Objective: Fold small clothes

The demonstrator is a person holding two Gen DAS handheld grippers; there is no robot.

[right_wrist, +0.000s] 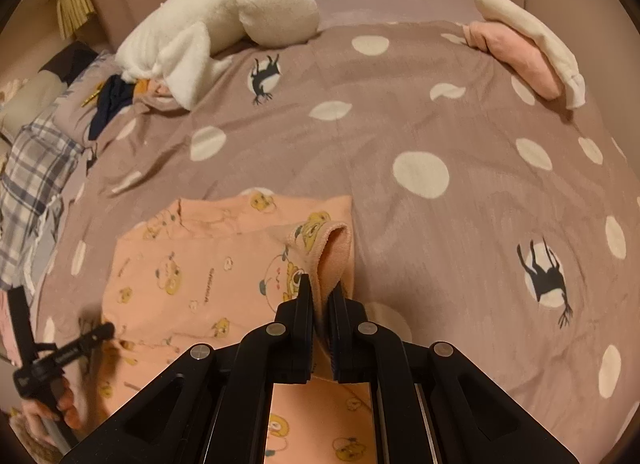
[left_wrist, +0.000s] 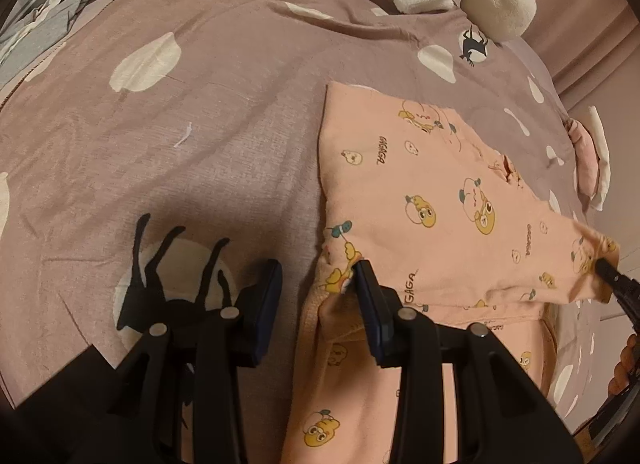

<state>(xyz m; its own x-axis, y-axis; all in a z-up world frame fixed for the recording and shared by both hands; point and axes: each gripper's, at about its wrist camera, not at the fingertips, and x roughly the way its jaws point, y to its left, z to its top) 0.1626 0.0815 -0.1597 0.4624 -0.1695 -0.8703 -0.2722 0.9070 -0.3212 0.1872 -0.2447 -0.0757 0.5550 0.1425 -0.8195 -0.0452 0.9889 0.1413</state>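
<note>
We see a small pink garment printed with yellow cartoon chicks and the word GAGAGA, lying partly folded on a mauve bedspread dotted with white ovals and black cat silhouettes. Its upper layer is turned over the lower one, and a ribbed cuff edge curls up where the right gripper pinches it — the jaws are clenched on that hem, the fabric squeezed thin between the pads. The left gripper stands partly parted at the garment's near left edge: its right finger touches the cloth, its left finger hangs over bare bedspread, and nothing is pinned between them (so it grips nothing). The left wrist view gives us the garment's full spread and, at far right, the tip of the right gripper biting the corner. The right wrist view shows what the other does not — the cuff's pink inside, the person's hand around the left gripper's handle at lower left, and a folded pink and white stack at the far right edge of the bed. Both views catch the white fleece bundle beyond, and plaid cloth lies at the bed's left side.
</note>
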